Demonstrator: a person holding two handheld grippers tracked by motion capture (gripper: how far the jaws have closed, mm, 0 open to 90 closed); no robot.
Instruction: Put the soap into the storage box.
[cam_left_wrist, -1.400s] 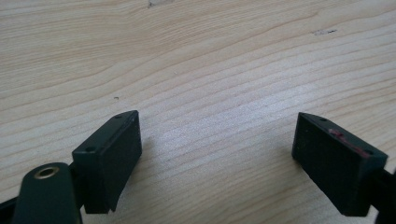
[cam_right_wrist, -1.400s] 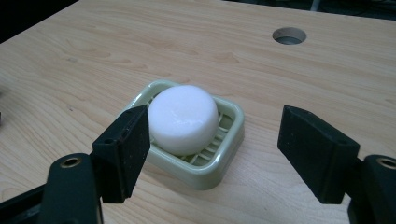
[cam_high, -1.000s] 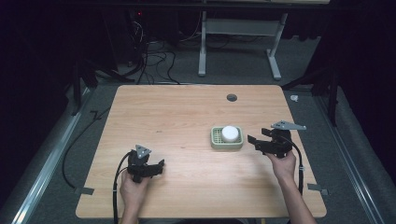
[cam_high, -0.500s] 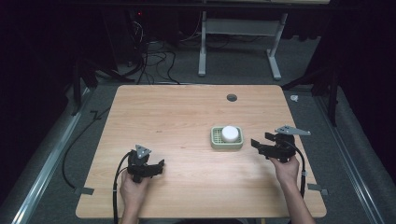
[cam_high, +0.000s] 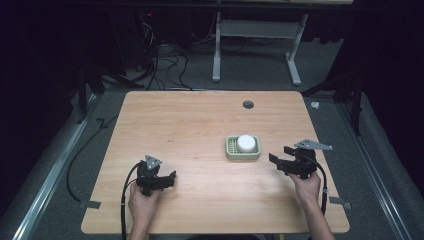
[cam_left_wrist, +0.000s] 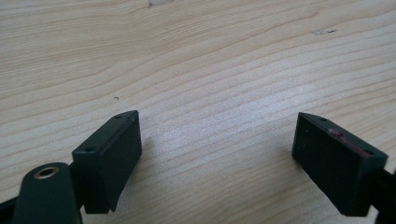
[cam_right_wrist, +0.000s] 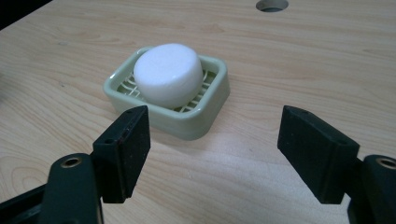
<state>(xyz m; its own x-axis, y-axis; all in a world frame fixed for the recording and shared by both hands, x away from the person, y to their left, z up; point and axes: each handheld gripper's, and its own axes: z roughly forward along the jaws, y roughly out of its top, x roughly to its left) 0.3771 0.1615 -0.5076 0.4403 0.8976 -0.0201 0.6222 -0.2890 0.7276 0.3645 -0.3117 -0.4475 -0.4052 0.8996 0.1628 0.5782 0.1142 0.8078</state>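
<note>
We see a white round soap (cam_high: 246, 143) lying in a pale green slatted soap dish (cam_high: 231, 152), which sits on the wooden table (cam_high: 190, 125) right of its centre. In the right gripper view the soap (cam_right_wrist: 168, 74) fills most of the dish (cam_right_wrist: 212, 100), resting on its slats. The right gripper (cam_high: 281, 160) is near the dish, at about four o'clock from it, apart from it and held in a hand (cam_high: 306, 186); its jaws stand wide apart with nothing between them, pointing toward the dish. A round hole (cam_high: 248, 104) in the tabletop lies at twelve o'clock from the dish. The left gripper (cam_high: 168, 177) is well apart, at about eight o'clock from the dish, jaws spread wide over bare wood (cam_left_wrist: 210, 93).
</note>
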